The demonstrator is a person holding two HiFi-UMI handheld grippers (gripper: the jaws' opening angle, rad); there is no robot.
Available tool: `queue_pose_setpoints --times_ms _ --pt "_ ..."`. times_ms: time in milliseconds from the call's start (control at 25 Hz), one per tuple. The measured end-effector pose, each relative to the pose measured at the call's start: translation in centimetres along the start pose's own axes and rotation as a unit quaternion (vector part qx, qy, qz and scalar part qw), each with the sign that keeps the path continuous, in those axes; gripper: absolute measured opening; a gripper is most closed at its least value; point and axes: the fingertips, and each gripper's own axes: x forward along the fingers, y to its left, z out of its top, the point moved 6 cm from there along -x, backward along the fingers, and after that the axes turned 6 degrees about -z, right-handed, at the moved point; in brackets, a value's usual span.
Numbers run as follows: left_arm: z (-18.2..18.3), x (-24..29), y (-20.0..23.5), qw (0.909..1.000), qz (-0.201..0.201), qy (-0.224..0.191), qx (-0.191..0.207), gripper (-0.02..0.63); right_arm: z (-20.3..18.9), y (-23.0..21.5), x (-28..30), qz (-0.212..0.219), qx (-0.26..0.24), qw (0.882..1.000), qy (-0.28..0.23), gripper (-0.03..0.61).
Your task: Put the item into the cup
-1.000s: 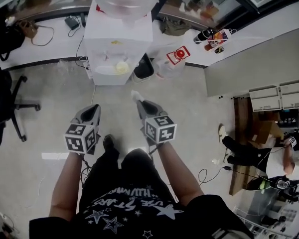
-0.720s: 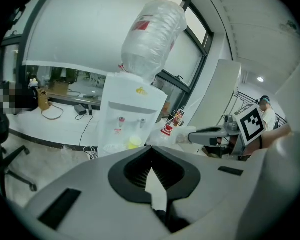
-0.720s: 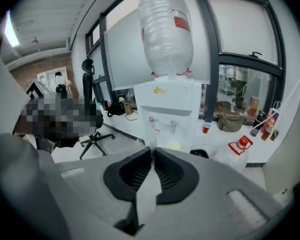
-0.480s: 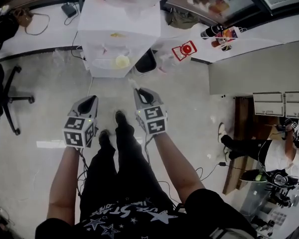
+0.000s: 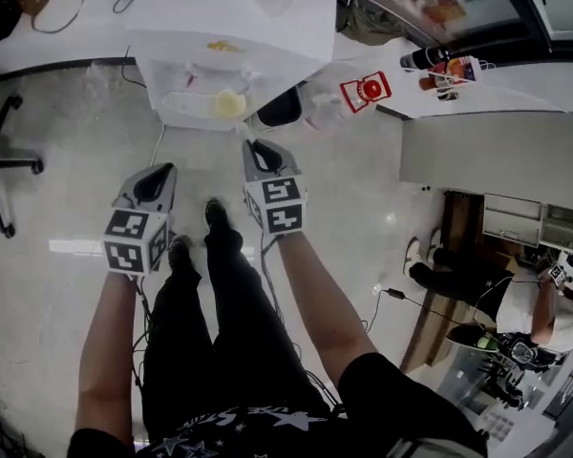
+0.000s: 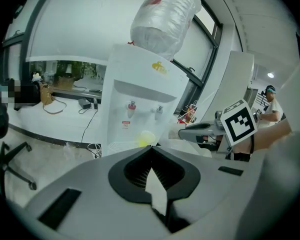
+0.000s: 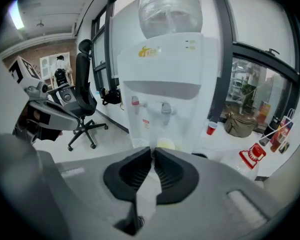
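Person stands on the floor [image 5: 67, 208] facing a water dispenser [image 5: 239, 17], one pair of tongs in each hand, both aimed at it. The left tongs [image 5: 167, 167] are pressed together; in the left gripper view their tips [image 6: 150, 148] meet with nothing between them. The right tongs [image 5: 251, 144] sit a bit further forward, also pressed together at the tips [image 7: 152, 149]. In the head view a small white item [image 5: 242, 132] sticks out past the right tips, pinched there. It is too small to tell what it is, and the right gripper view shows only a thin pale line between the pads.

The yellow cup [image 5: 229, 103] stands upright on the dispenser's drip tray, below the two taps, apart from both tongs. In the right gripper view the cup [image 7: 165, 144] shows just above the tips. In the left gripper view it [image 6: 147, 138] is just above and slightly left of the tips. An upturned clear bottle [image 7: 170, 9] tops the dispenser.

A red and white jug [image 5: 366, 91] stands on the floor right of the dispenser. A red cup [image 7: 210, 129] sits on a low white surface [image 7: 225, 139] behind it. A black office chair [image 7: 85, 99] stands off to the left. Another person [image 5: 516, 303] is at the head view's far right, well apart.
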Motion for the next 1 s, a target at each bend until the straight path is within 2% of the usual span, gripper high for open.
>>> queue_pose_setpoints --times_ms 200,360,560,720,880,1000 --pt "-0.9 2.2 0.7 0.9997 0.008 0.007 -0.023 0.005 -0.5 -0.7 2.8 0.005 -0.027 1.000 0.010 0.020" --pt "-0.6 3.6 0.9 0.9995 0.013 0.006 -0.028 0.005 -0.3 -0.6 4.5 0.008 -0.072 0.997 0.010 0.020" --pt "-0.2 4.8 1.3 0.9996 0.011 0.005 -0.024 0.004 -0.2 -0.7 6.6 0.001 -0.104 0.994 0.014 0.020" --pt "-0.3 5.3 2.7 0.9994 0.016 -0.002 -0.030 0.003 0.2 -0.8 8.1 -0.020 -0.153 0.988 0.018 0.020" --pt "-0.9 6.0 3.3 0.9991 0.023 0.001 -0.037 0.005 -0.1 -0.4 9.4 -0.027 -0.220 0.975 0.024 0.020" --pt "-1.1 6.4 3.6 0.9987 0.025 -0.002 -0.044 0.005 -0.3 -0.3 10.5 -0.028 -0.237 0.971 0.033 0.020"
